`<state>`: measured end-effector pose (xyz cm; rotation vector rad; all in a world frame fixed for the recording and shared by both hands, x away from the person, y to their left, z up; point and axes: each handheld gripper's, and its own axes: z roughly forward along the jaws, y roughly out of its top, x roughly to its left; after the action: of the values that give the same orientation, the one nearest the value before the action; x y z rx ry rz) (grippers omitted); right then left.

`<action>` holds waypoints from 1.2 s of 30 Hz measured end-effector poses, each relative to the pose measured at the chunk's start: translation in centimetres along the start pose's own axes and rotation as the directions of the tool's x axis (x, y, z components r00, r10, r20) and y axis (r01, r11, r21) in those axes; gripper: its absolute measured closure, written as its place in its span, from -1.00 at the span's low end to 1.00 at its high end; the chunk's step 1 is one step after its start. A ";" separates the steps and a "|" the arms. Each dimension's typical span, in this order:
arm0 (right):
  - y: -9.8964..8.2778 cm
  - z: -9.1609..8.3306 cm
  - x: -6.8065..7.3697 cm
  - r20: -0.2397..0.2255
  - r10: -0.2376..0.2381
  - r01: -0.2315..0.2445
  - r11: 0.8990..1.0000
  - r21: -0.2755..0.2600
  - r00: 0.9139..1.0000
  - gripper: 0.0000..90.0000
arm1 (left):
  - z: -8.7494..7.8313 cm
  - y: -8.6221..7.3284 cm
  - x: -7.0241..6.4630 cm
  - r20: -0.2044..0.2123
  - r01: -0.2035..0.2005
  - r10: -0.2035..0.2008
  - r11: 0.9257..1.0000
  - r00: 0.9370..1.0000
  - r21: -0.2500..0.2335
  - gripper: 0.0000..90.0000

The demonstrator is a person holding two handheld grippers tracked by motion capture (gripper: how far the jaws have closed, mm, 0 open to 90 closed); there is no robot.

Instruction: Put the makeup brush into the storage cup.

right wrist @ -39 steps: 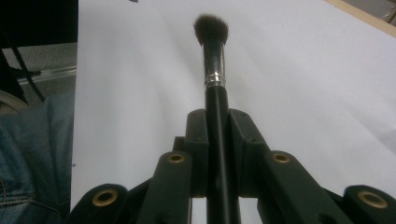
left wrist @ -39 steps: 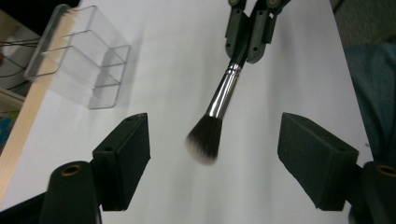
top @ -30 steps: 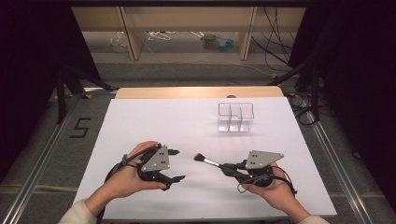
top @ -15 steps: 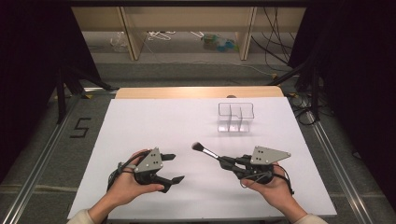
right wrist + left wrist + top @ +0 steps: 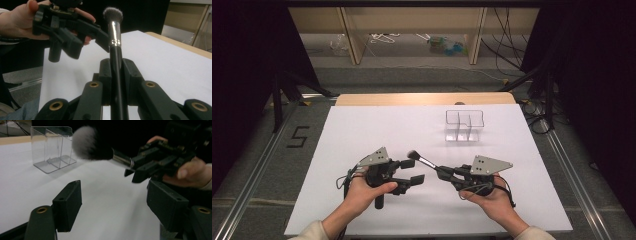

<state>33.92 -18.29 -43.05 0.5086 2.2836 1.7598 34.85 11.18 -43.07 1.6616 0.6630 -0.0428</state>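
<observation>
Brush (image 5: 424,160): we see it held off the near table (image 5: 362,130), head pointing left and far.
Right gripper (image 5: 117,72): clamped on the black handle.
Left gripper (image 5: 413,171): empty, jaws just closing in, fairly wide, beside the ferrule.
Handling: we judge it light, stiff handle, slick metal ferrule, soft bristles.
Hold: we'd grip the handle, never the head.
Organizer (image 5: 464,125): clear, far right, well apart.

On the tabletop (image 5: 362,130), the organizer (image 5: 464,125) is standing toward 1 o'clock from the middle. The left gripper (image 5: 404,172) is hovering near 7 o'clock, the right gripper (image 5: 447,173) near 5 o'clock, facing each other. The brush (image 5: 422,160) is sitting in the right gripper's jaws, its head pointing toward 10 o'clock, just above the left gripper's jaws.
</observation>
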 end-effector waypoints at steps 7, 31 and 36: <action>0.1 0.0 0.1 0.003 -0.002 0.002 1.000 -0.005 1.000 0.76 | 1.0 -0.1 -0.2 0.025 0.072 -0.071 0.996 0.997 -0.042 -0.31; -0.1 0.3 0.4 0.029 -0.011 0.011 1.000 -0.014 1.000 0.76 | 2.4 -0.2 -0.6 0.047 0.155 -0.151 0.980 0.987 -0.123 0.20; -0.1 0.4 0.6 0.040 -0.018 0.018 1.000 -0.010 0.999 0.76 | 2.3 0.0 -0.5 0.065 0.168 -0.160 0.975 0.985 -0.148 0.46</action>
<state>33.46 -17.71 -43.27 0.5146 2.2439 1.7367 35.14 8.86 -43.40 1.4508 0.7441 -0.1498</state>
